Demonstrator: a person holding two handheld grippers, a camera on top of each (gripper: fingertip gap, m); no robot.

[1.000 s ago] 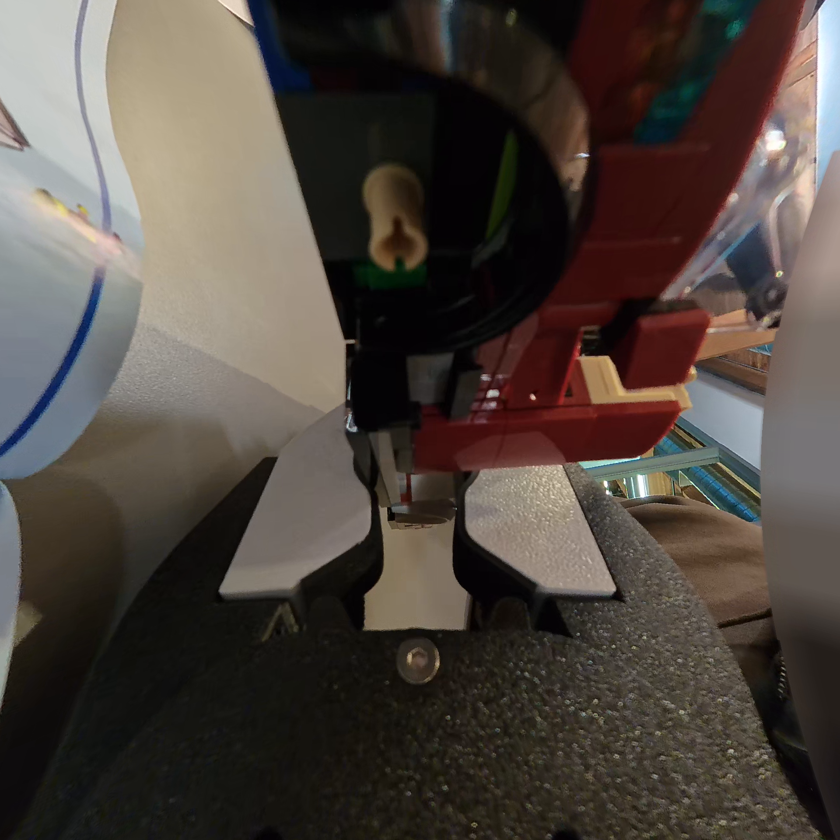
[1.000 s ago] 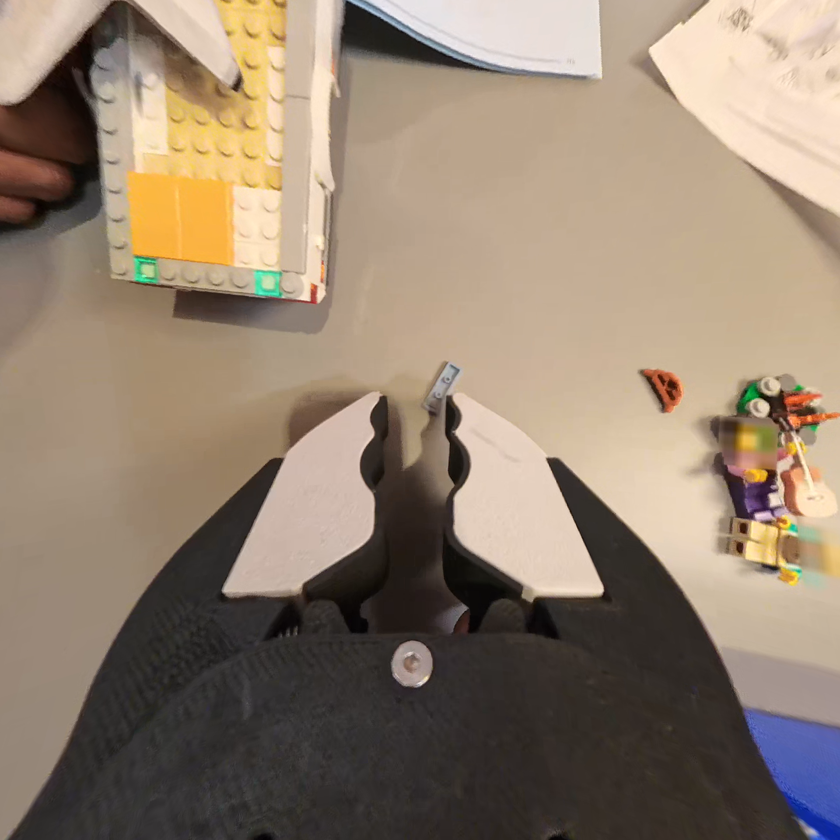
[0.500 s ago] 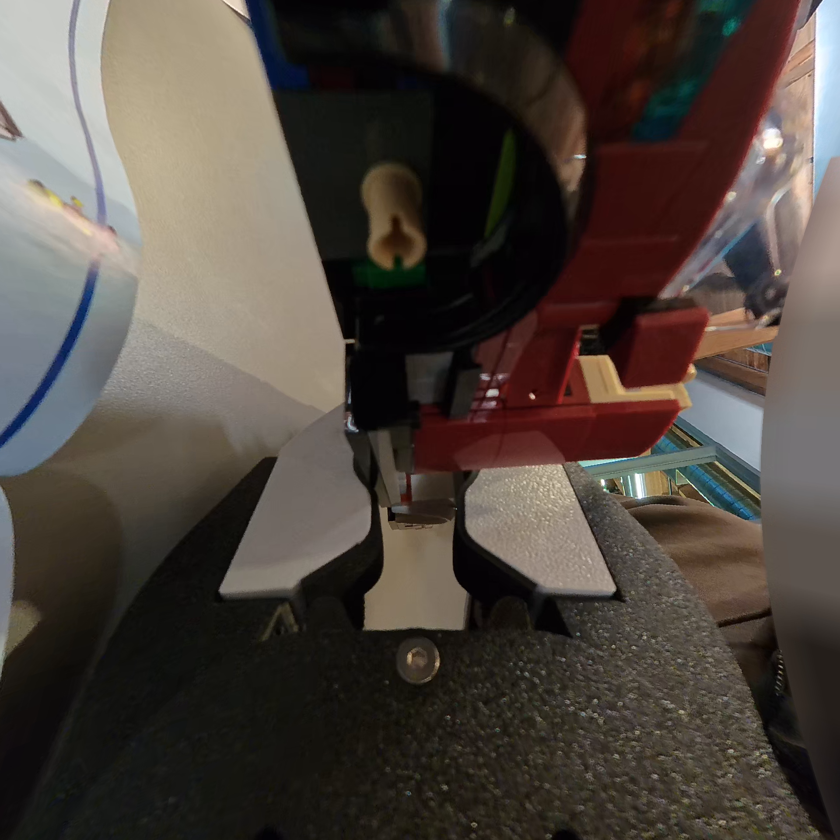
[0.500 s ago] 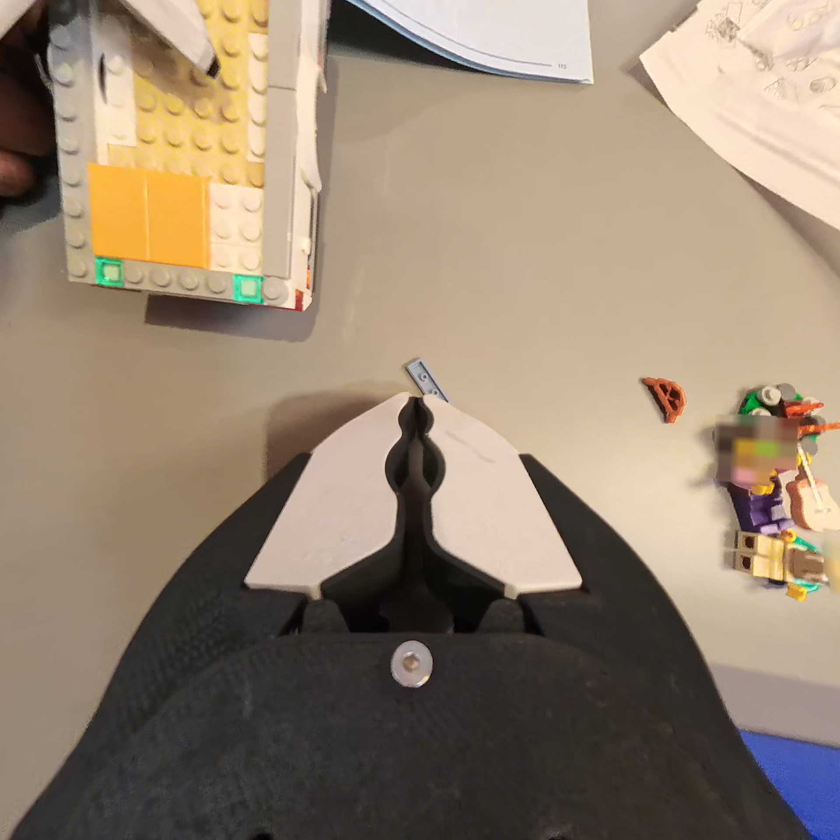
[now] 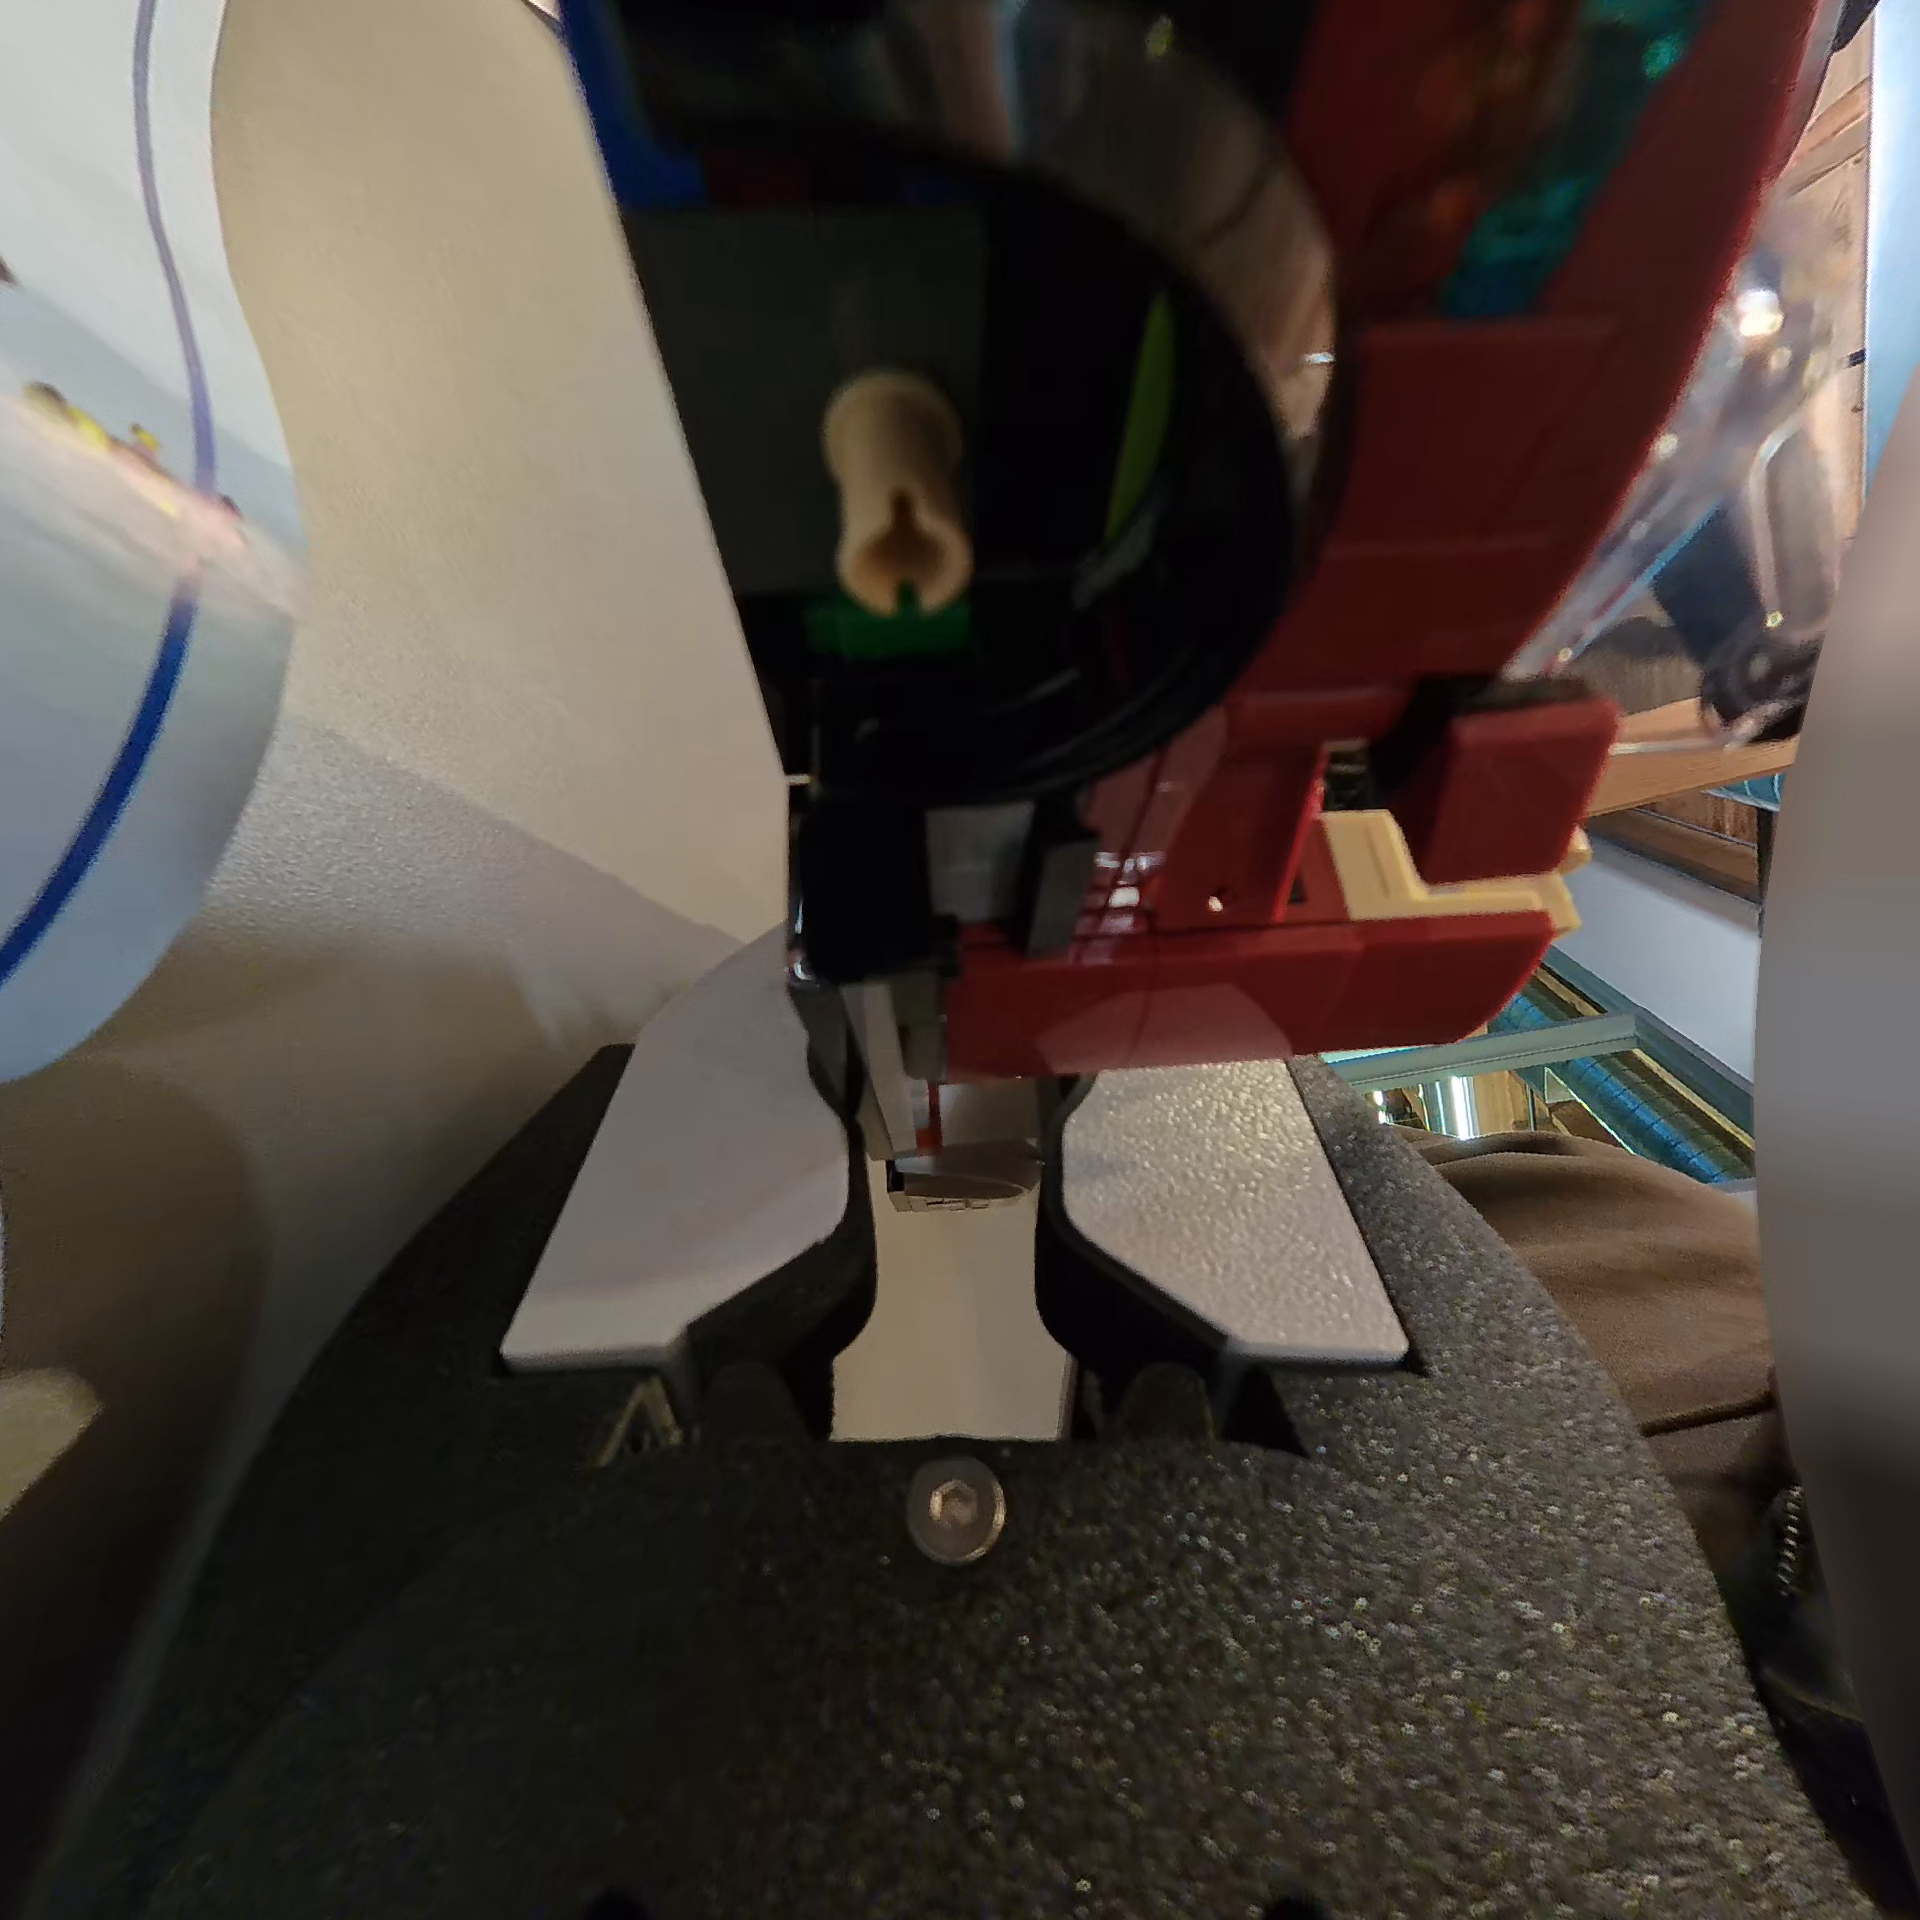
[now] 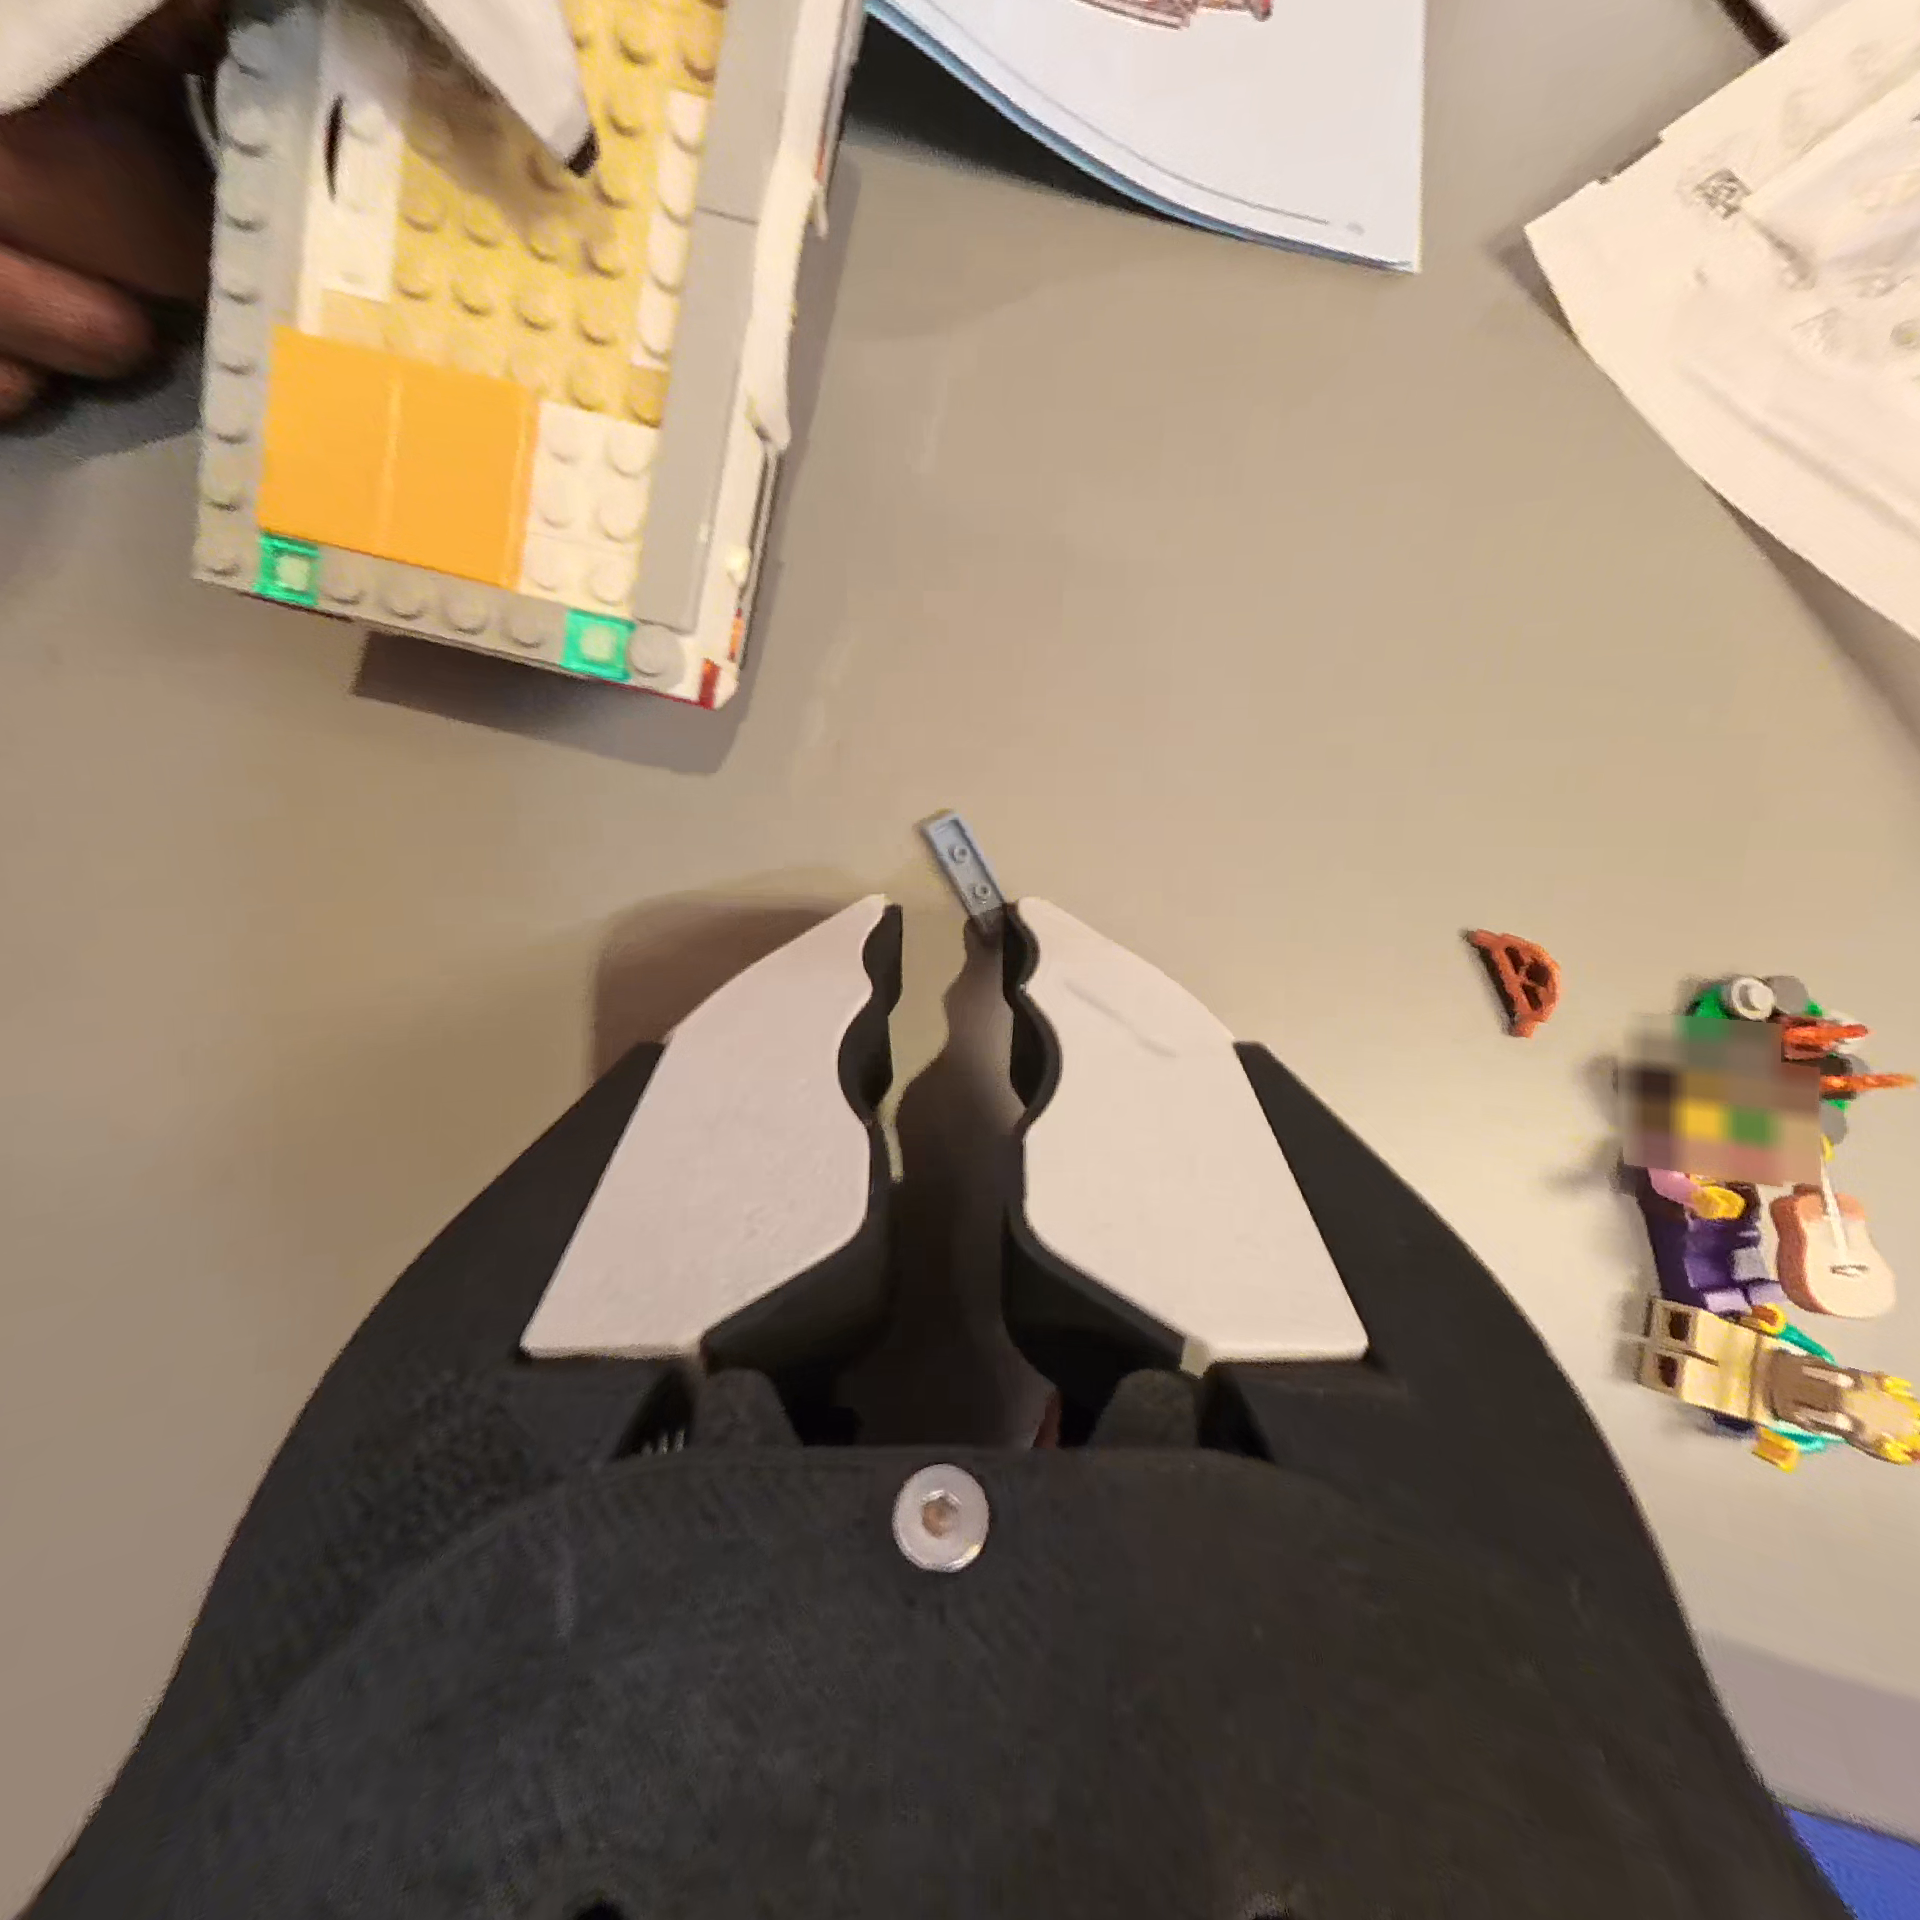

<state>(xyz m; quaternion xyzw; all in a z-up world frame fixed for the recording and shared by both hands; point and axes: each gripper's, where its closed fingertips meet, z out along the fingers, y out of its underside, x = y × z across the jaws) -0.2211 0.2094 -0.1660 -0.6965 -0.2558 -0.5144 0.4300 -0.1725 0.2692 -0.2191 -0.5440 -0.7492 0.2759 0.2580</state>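
Observation:
My left gripper is shut on the lower edge of a brick-built model of red, black and tan parts that fills its view. The same model shows in the right wrist view at the upper left, with a tan, orange and grey studded top. One white finger of the left gripper lies over it. My right gripper is open low over the grey table. A small grey two-stud plate lies flat just ahead, its near end touching the right fingertip. It is not between the pads.
A person's hand is at the model's left. A booklet and a paper sheet lie at the far side. A small brown piece and toy figures lie to the right. The left gripper is farther from the small brown piece, some 20 cm, than the right, some 10 cm.
The right pads came together on air behind the grey plate, which turned on the table, and have opened again. The left gripper and its model have not moved.

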